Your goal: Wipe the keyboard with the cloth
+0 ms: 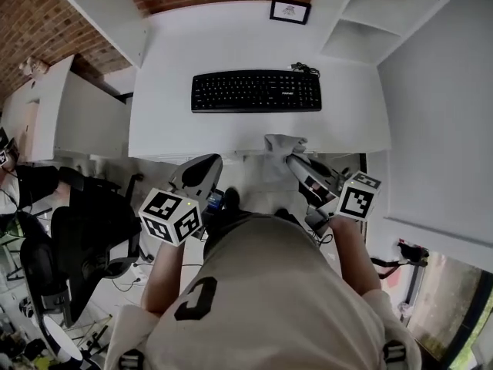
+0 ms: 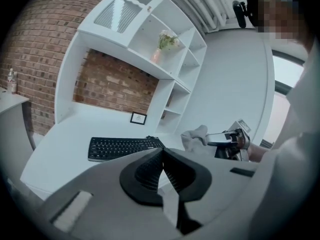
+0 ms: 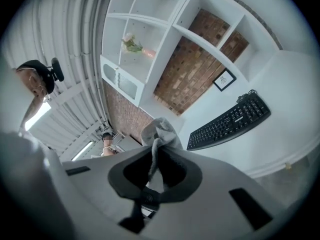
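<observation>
Left tongs (image 2: 162,152): jaws pressed together, nothing between them; held low at the near edge of the worktop (image 1: 162,122), well apart from the keyboard.

Keyboard (image 1: 256,91): black, flat on the worktop, mid-depth, untouched; cable (image 1: 305,68) at its far right corner.

Cloth (image 1: 283,143): pale, bunched, at the worktop's near edge, short of the keyboard.

Right tongs (image 3: 154,149): clamped on a narrow fold of the cloth, the rest bunching beyond the tips.

Hazards, judged: the thin pinch may let the cloth pull free when dragged across the keys; the unbraced keyboard may slide; the jaw tips may press keys.
</observation>
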